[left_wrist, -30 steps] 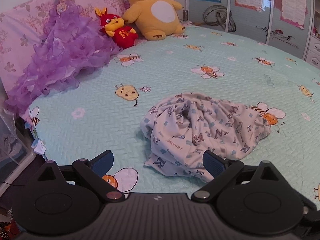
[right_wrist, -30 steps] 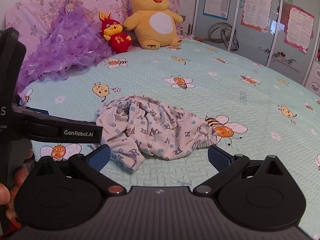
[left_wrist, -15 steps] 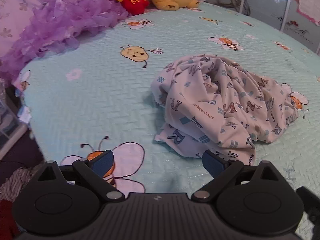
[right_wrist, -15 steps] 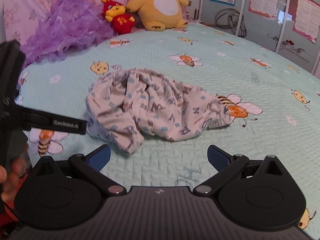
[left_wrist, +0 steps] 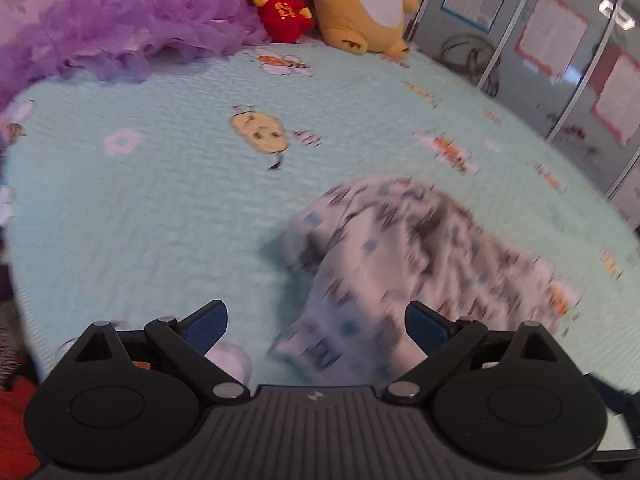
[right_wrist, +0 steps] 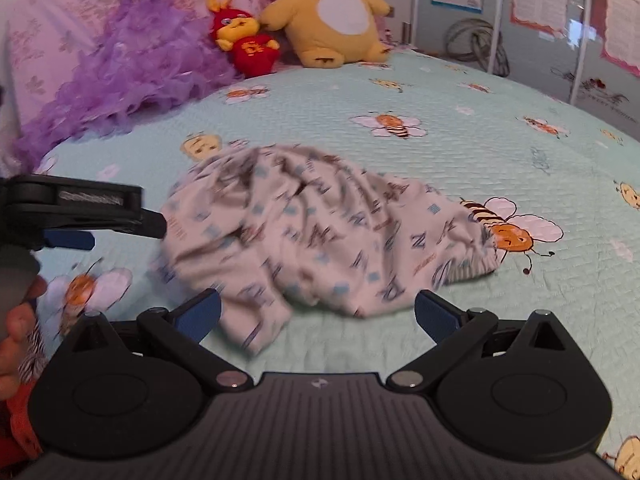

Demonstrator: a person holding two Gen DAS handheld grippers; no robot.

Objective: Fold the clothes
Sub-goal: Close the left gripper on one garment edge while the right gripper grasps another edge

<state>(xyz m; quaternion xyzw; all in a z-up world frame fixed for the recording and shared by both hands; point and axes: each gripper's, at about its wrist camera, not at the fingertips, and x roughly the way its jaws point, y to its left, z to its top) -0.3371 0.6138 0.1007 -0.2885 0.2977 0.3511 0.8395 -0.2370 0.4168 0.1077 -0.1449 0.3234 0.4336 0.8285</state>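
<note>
- My left gripper [left_wrist: 316, 324] has its jaws spread wide and holds nothing; its right blue pad sits over the near edge of the crumpled garment [left_wrist: 404, 264], the left pad over bare bedspread [left_wrist: 160, 208].
- Compared with half a second ago, the left view has swung: the garment now sits lower and to the right, and the yellow plush [left_wrist: 360, 4] and red plush [left_wrist: 280, 4] have come back into sight at the top. The left picture is blurred, so I cannot tell whether the pad touches the cloth.
- My right gripper [right_wrist: 316, 314] is also wide open and empty, hovering at the near side of the garment [right_wrist: 320, 232], which lies bunched on the bee-print bedspread [right_wrist: 480, 152].
- In the right view the garment has grown larger and nearer than before; its near fold now lies between my two pads.
- The left gripper's body [right_wrist: 80, 208] shows at the left of the right view, its tip just beside the garment's left edge, nearer to it than earlier.
- The purple ruffled dress [right_wrist: 132, 76] lies at the head of the bed beside the plush toys, well apart from the garment.
</note>
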